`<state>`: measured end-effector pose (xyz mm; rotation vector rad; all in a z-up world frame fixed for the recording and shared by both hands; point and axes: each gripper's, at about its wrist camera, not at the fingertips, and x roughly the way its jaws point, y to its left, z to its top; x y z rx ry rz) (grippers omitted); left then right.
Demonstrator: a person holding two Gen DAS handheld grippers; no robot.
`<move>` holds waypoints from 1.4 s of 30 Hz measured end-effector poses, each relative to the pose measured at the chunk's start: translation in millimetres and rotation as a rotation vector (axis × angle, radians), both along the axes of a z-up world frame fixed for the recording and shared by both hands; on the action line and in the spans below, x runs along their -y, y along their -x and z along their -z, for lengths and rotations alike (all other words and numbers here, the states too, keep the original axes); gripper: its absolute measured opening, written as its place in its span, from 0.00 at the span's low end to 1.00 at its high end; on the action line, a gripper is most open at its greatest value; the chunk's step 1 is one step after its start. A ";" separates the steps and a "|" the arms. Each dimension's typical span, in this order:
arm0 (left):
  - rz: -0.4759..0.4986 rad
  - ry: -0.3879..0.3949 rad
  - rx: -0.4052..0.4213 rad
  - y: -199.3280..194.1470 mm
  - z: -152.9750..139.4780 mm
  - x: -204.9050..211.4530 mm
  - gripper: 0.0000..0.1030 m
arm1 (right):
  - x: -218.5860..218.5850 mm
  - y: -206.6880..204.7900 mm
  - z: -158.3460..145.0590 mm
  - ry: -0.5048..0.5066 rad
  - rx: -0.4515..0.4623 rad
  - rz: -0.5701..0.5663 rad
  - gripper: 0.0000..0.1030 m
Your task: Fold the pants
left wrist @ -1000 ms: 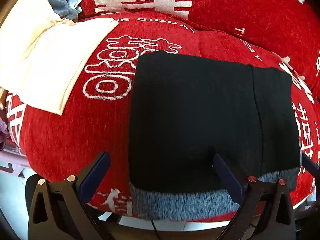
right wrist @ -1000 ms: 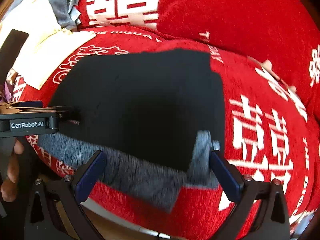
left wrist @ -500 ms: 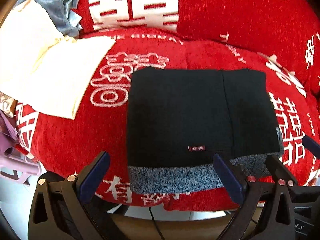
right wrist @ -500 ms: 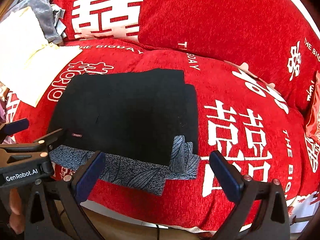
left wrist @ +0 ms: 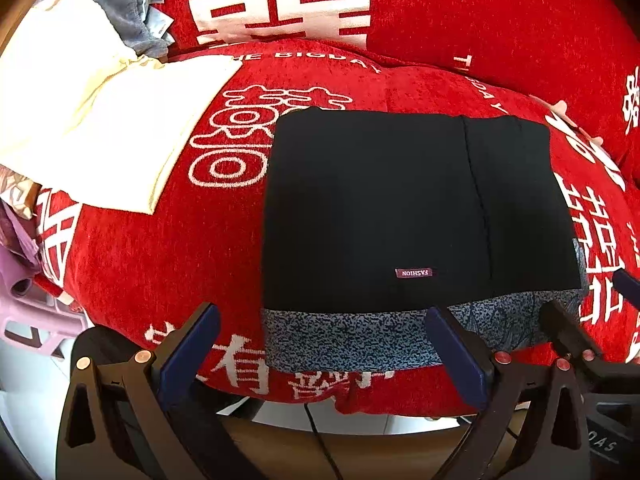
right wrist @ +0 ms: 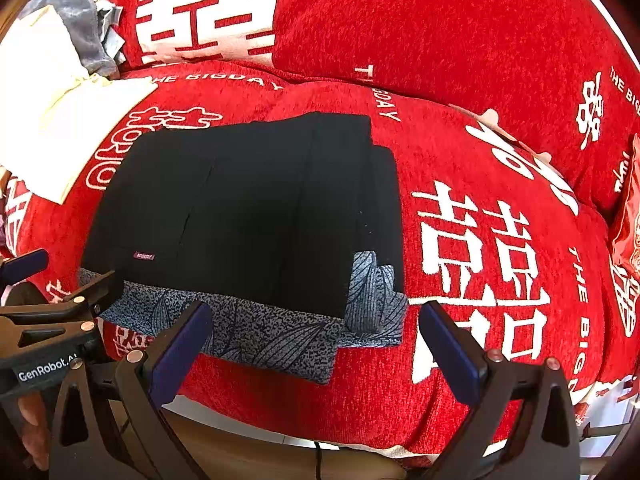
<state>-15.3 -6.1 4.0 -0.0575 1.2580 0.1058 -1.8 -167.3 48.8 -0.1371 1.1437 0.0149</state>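
Black pants (left wrist: 372, 208) lie folded into a flat rectangle on a red sofa seat cushion (left wrist: 152, 248), with a grey patterned lining strip (left wrist: 340, 336) showing along the near edge and a small "FASHION" label (left wrist: 414, 273). They also show in the right wrist view (right wrist: 248, 208). My left gripper (left wrist: 320, 344) is open and empty, just in front of the pants' near edge. My right gripper (right wrist: 316, 340) is open and empty, before the pants' near right corner. The left gripper's body (right wrist: 52, 312) shows at the left of the right wrist view.
A cream folded cloth (left wrist: 88, 120) lies on the cushion to the left, with grey clothing (left wrist: 120, 20) behind it. Red back cushions (right wrist: 400, 28) with white characters stand behind. A red packet (right wrist: 628, 220) lies at far right. Purple items (left wrist: 24, 300) sit at lower left.
Both grippers have pulled back from the pants toward the sofa's front edge. The pants now lie flat and whole in view, with the label showing.
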 end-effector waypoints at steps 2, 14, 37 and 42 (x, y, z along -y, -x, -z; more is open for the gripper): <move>-0.008 0.017 -0.001 -1.2 0.3 -2.4 1.00 | 0.2 -0.3 0.6 0.003 -0.003 0.000 1.00; -0.022 0.035 -0.016 -0.5 8.5 -7.8 1.00 | -5.0 -1.5 5.9 0.040 -0.015 -0.004 1.00; -0.017 0.003 0.014 1.9 1.4 -4.1 1.00 | -1.3 -0.3 3.3 0.033 -0.005 0.008 1.00; -0.012 0.002 0.016 1.9 1.0 -3.7 1.00 | -2.5 1.1 2.9 0.033 -0.002 0.007 1.00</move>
